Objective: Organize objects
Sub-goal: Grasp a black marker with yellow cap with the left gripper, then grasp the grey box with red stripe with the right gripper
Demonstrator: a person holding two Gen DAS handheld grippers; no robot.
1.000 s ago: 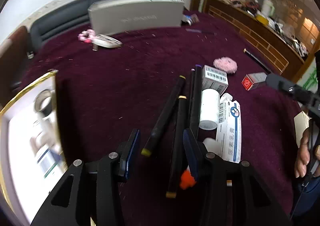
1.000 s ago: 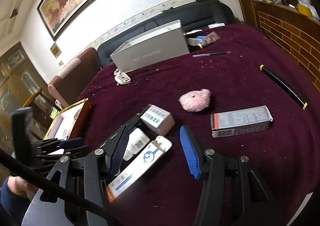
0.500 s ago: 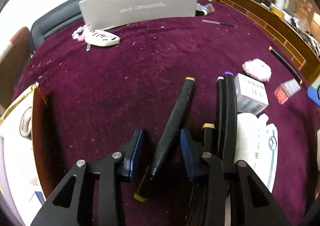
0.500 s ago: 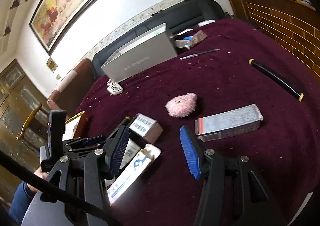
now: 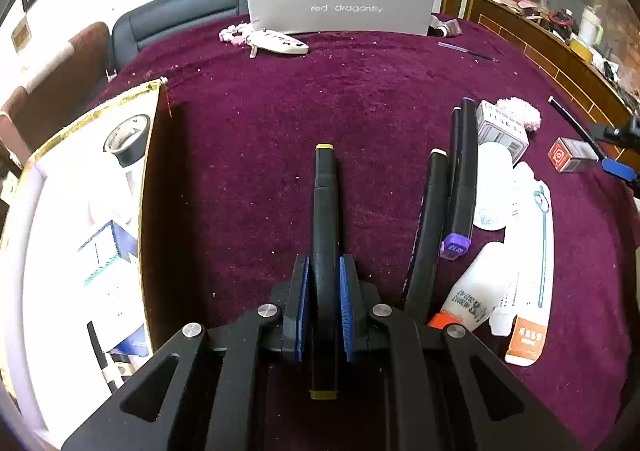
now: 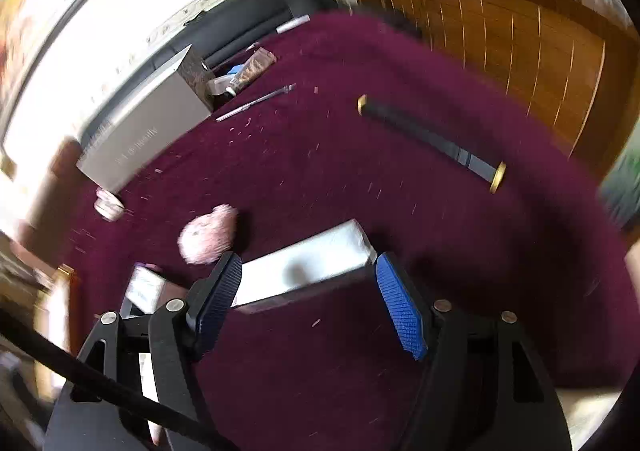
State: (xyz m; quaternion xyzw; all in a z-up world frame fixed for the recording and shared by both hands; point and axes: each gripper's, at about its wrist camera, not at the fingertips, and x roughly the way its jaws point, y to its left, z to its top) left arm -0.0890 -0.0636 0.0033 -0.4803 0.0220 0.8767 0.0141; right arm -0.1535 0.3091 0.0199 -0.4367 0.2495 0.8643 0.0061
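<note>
In the left wrist view my left gripper [image 5: 324, 291] is shut on a black marker with yellow caps [image 5: 325, 191], which lies on the purple cloth pointing away from me. Two more black markers [image 5: 464, 171] lie to its right, one with a purple cap. In the blurred right wrist view my right gripper [image 6: 308, 291] is open and its jaws are opening. A long silver-white carton [image 6: 304, 267] lies crosswise between the fingertips, and the pads are clear of it.
An open gold-rimmed box [image 5: 148, 171] holding tape and small items stands at the left. A white bottle [image 5: 468, 299], a toothpaste carton [image 5: 528, 251], a small white box [image 5: 500, 127] and a pink puff [image 6: 206, 233] lie near the markers. A grey box [image 5: 340, 7] stands at the back; a black gold-ended stick [image 6: 432, 139] lies at the right.
My left gripper came down around the yellow-capped marker and closed on it. My right gripper swung over to the long carton, rolled, and its jaws spread wider.
</note>
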